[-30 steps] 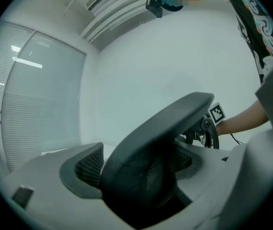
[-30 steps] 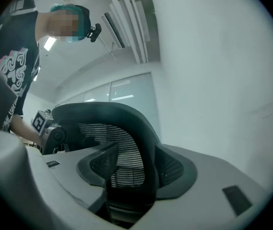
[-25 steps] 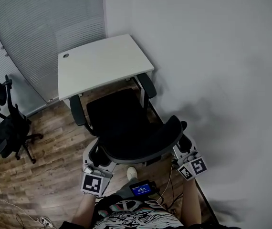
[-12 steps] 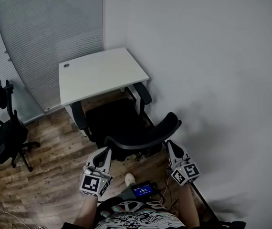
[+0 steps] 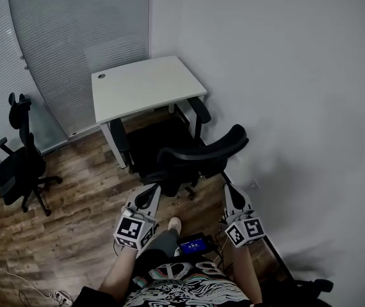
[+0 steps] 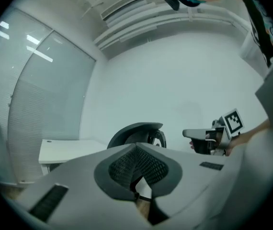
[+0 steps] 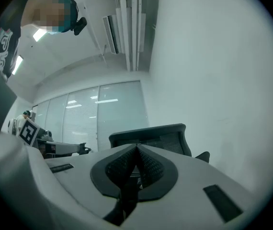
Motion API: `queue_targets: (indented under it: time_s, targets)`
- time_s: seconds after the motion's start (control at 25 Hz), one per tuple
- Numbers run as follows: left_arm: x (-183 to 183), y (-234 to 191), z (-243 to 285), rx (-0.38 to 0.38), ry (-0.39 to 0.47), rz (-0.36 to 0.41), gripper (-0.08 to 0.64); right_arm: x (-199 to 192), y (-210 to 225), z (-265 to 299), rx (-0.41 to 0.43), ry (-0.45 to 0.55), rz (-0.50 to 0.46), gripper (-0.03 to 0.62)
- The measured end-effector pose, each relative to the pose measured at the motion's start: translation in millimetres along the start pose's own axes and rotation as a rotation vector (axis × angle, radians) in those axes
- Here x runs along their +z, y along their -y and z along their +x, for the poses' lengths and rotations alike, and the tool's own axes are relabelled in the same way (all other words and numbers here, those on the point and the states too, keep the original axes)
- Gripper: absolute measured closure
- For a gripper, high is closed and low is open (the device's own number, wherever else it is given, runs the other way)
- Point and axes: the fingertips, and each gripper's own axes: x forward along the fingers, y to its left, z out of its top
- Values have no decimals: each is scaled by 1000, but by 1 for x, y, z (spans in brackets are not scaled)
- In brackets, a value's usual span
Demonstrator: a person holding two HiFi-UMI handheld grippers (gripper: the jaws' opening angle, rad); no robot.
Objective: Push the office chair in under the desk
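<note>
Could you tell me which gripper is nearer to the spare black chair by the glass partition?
Left. The left gripper is to the spare chair's right in the head view; the right gripper is farther right again, close to the white wall.

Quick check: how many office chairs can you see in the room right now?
2. The near chair is at the desk, seat partly under the top. The second chair stands apart at far left by the glass wall. More may be out of frame.
</note>
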Motion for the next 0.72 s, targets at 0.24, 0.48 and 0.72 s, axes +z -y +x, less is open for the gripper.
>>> queue_targets:
  time_s: [0.24, 0.48, 0.72]
  targets:
    - [17, -3, -29, -7, 19, 39, 557, 14, -48, -19, 24, 31, -16, 571]
    - [25, -16, -50, -4, 63, -2, 557, 8, -73, -32, 1, 13, -58, 571]
    - [20, -21, -57, -31, 34, 37, 557, 7, -95, -35, -72, -9, -119, 571]
